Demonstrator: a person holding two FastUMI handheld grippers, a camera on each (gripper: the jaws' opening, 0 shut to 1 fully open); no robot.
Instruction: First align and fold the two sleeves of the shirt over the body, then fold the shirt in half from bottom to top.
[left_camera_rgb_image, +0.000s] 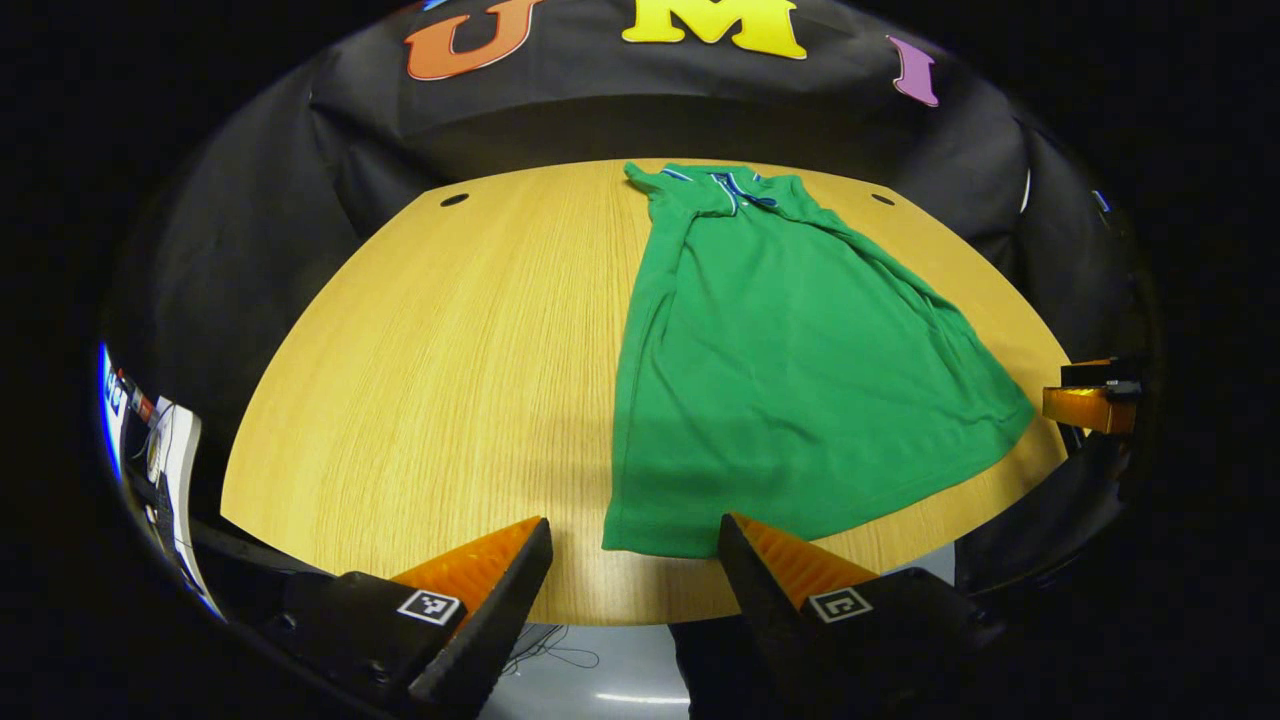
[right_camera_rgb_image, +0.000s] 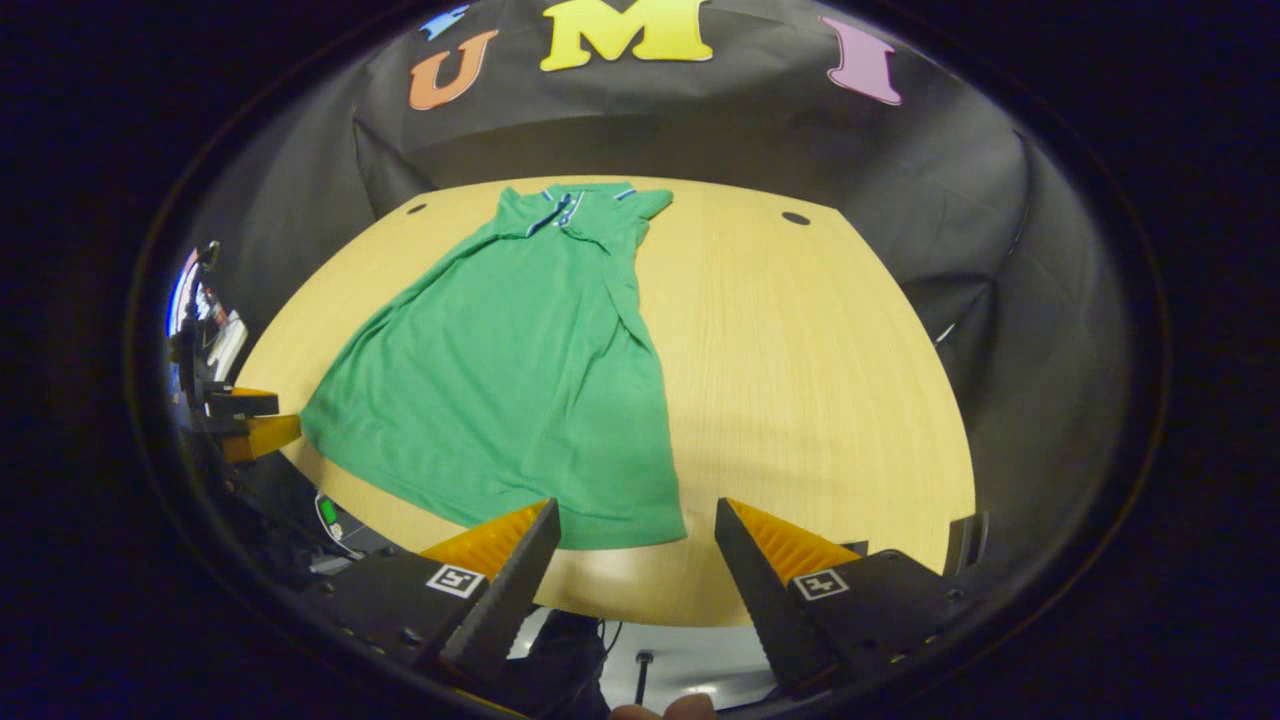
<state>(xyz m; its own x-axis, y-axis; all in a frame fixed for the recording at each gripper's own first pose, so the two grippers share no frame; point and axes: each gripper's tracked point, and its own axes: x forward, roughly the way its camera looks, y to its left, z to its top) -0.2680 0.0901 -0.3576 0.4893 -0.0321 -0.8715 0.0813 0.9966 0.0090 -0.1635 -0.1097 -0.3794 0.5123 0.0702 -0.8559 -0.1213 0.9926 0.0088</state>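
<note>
The green shirt (left_camera_rgb_image: 790, 370) lies flat on the table (left_camera_rgb_image: 450, 380), collar toward the far edge. Both the left gripper (left_camera_rgb_image: 635, 560) and right gripper (right_camera_rgb_image: 632, 545) hover near its hem, jaws spread wide, holding nothing.

The shirt (left_camera_rgb_image: 790, 390) is seen as a plain, solid green, with a collar (left_camera_rgb_image: 735, 185) edged in blue and white stripes. The table (left_camera_rgb_image: 450, 380) is finished in a light yellowish wood with fine straight grain, and two small dark holes are set near its far edge. The floor (left_camera_rgb_image: 610, 665) below is shown in pale grey.
</note>
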